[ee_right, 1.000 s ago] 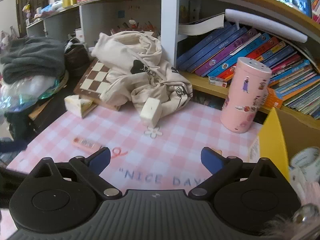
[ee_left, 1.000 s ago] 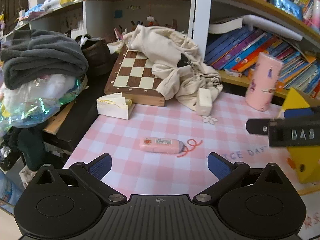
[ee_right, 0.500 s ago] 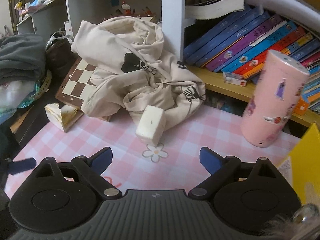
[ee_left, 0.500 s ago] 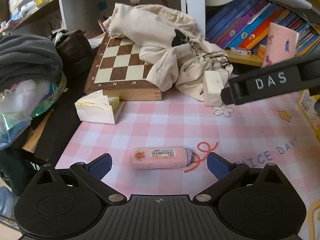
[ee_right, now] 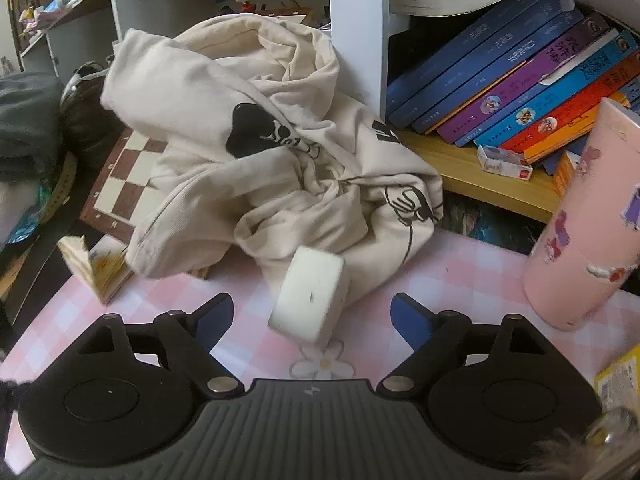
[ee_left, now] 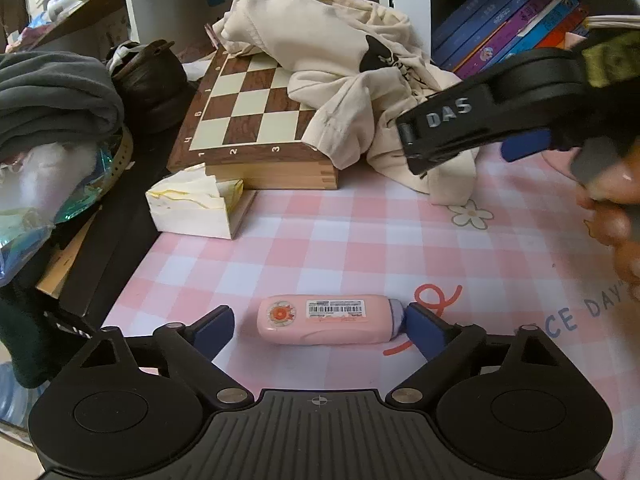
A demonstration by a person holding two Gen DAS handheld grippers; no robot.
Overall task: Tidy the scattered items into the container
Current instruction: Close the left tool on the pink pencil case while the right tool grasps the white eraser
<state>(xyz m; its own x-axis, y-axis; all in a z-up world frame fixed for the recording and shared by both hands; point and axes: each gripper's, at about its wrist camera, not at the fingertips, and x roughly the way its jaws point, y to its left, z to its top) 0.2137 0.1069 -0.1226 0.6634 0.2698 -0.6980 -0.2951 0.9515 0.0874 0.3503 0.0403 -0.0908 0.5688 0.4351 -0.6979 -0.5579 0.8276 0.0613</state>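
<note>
A pink oblong item with a barcode label and a purple end lies on the pink checked mat. My left gripper straddles it lengthwise, its jaws closing. The right pad is at the purple end and a gap remains on the left. A white block leans against the cream garment, between the fingers of my right gripper. Those jaws are closing, with gaps on both sides. In the left wrist view, a right gripper finger hangs at upper right. A yellow box edge shows at lower right.
A chessboard lies partly under the garment. A white and yellow paper box sits at the mat's left edge. Folded grey cloth is piled left. A pink cylinder and slanted books stand right. A hand holds the right gripper.
My left gripper came down and forward until the pink item lay between its fingers, which narrowed. My right gripper moved forward to the white block, now between its narrowing fingers.
</note>
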